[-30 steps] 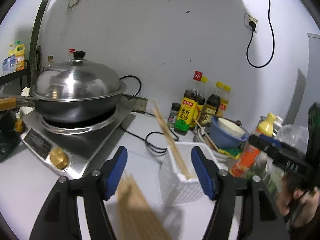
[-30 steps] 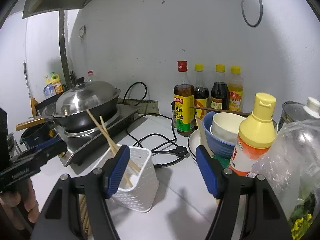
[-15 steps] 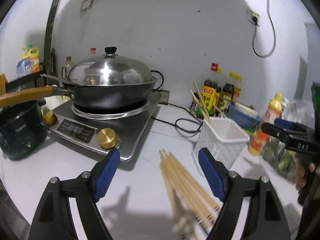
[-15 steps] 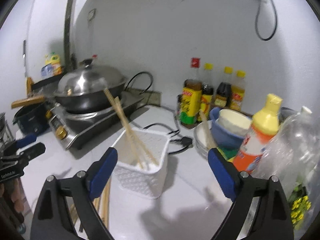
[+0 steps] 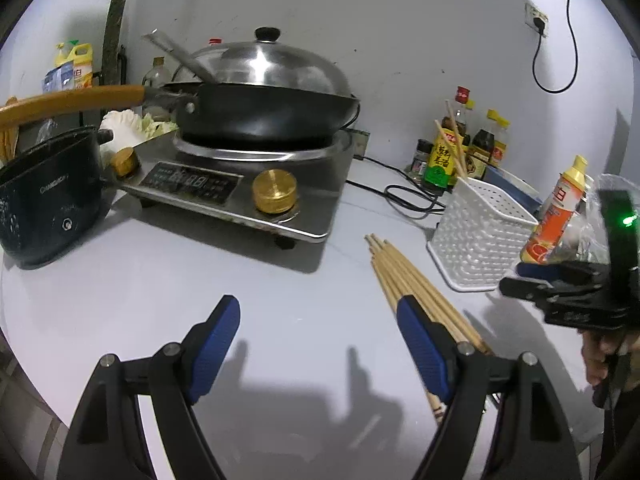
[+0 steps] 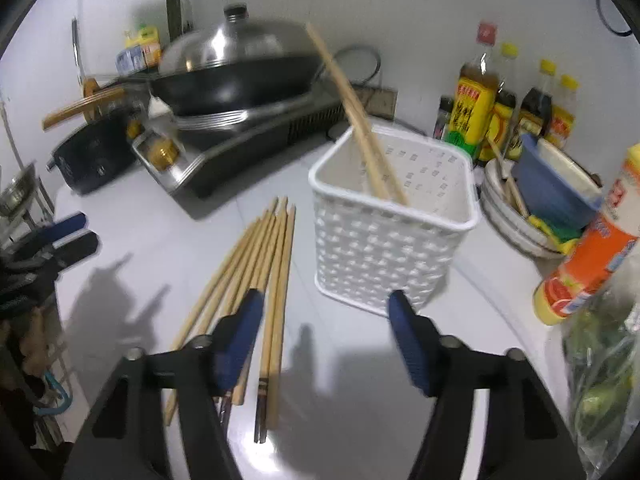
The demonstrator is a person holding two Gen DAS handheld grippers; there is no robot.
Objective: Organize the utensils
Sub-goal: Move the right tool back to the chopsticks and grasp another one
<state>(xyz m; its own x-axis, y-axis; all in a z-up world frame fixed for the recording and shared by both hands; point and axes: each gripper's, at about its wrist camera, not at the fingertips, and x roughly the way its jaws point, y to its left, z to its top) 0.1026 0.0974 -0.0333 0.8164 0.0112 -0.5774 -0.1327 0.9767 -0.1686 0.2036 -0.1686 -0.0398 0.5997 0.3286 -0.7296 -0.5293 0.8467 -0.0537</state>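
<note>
— Wooden chopsticks (image 6: 256, 268) – a loose bundle flat on the white counter (image 5: 160, 280), just left of the white perforated basket (image 6: 384, 248) in the right wrist view. Tips fan toward the stove.

— Any in the basket already?

— Two chopsticks (image 6: 356, 120) stand in it, leaning up and back toward the wok (image 6: 236, 76). The lid's on the wok, which sits on the induction cooker (image 5: 248, 184).

— Grippers?

— Left gripper (image 5: 318, 344): blue pads spread wide, nothing btwn them, over bare counter. Its right-hand finger overlaps the near part of the bundle in the left wrist view; can't tell if it touches. Right gripper (image 6: 326, 336): also spread, nothing held. Its left-hand pad sits over the bundle's near half; the other pad is in front of the basket's lower corner. Contact w/ either – can't tell.

— Can each cam see the other gripper?

— Yes. Right one shows at the far right edge of the left wrist view w/ a green light lit, the left one at the left edge of the right wrist view.

— Other stuff?

— Sauce bottles (image 6: 480, 92) against the wall behind the basket, stacked bowls (image 6: 540, 200) to its right, an orange squeeze bottle (image 6: 592, 248) w/ yellow cap nearer. Dark blue electric pot (image 5: 48, 200) left of the cooker. Black power cord (image 5: 404, 194) on the counter btwn cooker and bottles.
</note>
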